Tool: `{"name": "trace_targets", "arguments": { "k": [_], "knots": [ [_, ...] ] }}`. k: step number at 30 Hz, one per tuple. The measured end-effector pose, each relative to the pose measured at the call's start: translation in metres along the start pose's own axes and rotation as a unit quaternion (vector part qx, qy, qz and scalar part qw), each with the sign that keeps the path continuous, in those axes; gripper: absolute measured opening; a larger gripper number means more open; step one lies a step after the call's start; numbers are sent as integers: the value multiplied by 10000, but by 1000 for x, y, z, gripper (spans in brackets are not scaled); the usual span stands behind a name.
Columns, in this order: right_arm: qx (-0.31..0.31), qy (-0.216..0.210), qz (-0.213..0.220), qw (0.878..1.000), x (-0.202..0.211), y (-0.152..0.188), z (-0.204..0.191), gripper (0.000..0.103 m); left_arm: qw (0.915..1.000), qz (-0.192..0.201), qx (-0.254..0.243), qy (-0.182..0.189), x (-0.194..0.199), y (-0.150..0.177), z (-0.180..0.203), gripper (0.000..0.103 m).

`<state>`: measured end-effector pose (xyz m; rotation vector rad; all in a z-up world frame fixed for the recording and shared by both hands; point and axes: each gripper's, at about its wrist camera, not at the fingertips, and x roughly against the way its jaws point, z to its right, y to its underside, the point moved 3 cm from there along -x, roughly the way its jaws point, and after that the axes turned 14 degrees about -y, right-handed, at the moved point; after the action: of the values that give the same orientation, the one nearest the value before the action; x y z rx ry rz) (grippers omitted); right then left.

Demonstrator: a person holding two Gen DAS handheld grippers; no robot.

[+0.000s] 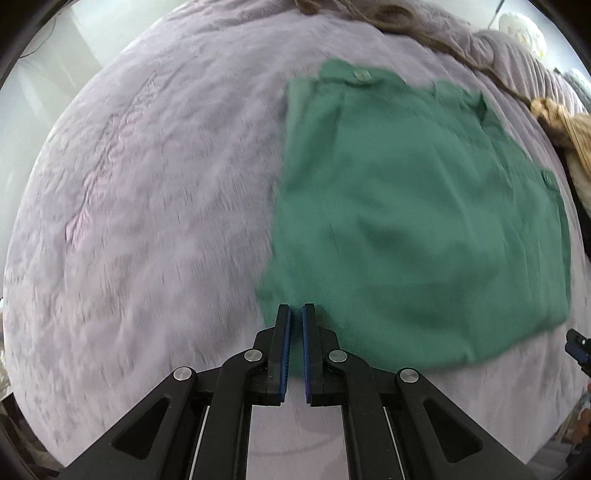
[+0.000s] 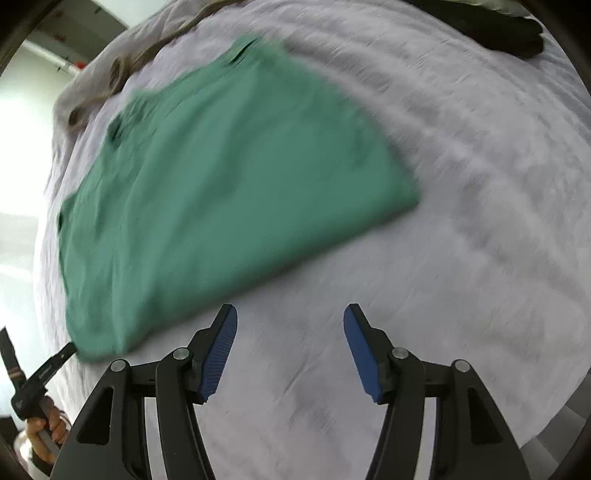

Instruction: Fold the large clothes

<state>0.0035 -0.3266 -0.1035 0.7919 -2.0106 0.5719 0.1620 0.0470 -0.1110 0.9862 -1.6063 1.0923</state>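
A green garment (image 1: pixel 417 221) lies folded flat into a rough rectangle on a lilac bedspread (image 1: pixel 147 203). My left gripper (image 1: pixel 297 308) is shut, its tips over the garment's near left corner. I see no cloth pinched between the pads. The right wrist view shows the same garment (image 2: pixel 229 184), blurred, with the left gripper (image 2: pixel 55 363) at its corner and a hand (image 2: pixel 48 432) holding it. My right gripper (image 2: pixel 290 314) stands open over bare bedspread (image 2: pixel 461 258), just short of the garment's near edge, with nothing between its fingers. Part of it shows at the left wrist view's right edge (image 1: pixel 576 347).
A brown braided strip (image 1: pixel 443 44) and a tan fringed item (image 1: pixel 565 125) lie along the far edge of the bed by a lilac pillow (image 1: pixel 517 55). A black item (image 2: pixel 509 33) rests at the bed's far right. Bare bedspread stretches left of the garment.
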Motion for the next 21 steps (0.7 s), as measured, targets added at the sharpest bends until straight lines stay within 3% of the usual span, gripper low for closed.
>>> {"name": "trace_targets", "arguments": {
  "k": [6,20,21],
  "knots": [
    [116,-113,-463,9988,-10,39,-24,64,9991,-298,-287,63,9,42,15,7],
    [399,-191,-1031,9937,-28,89,-75,69,9978,-637,-159,126,32,113,1,7],
    [420,-195,-1059,9933,-30,90,-79,69,9976,-656,-158,133,33,117,0,20]
  ]
}}
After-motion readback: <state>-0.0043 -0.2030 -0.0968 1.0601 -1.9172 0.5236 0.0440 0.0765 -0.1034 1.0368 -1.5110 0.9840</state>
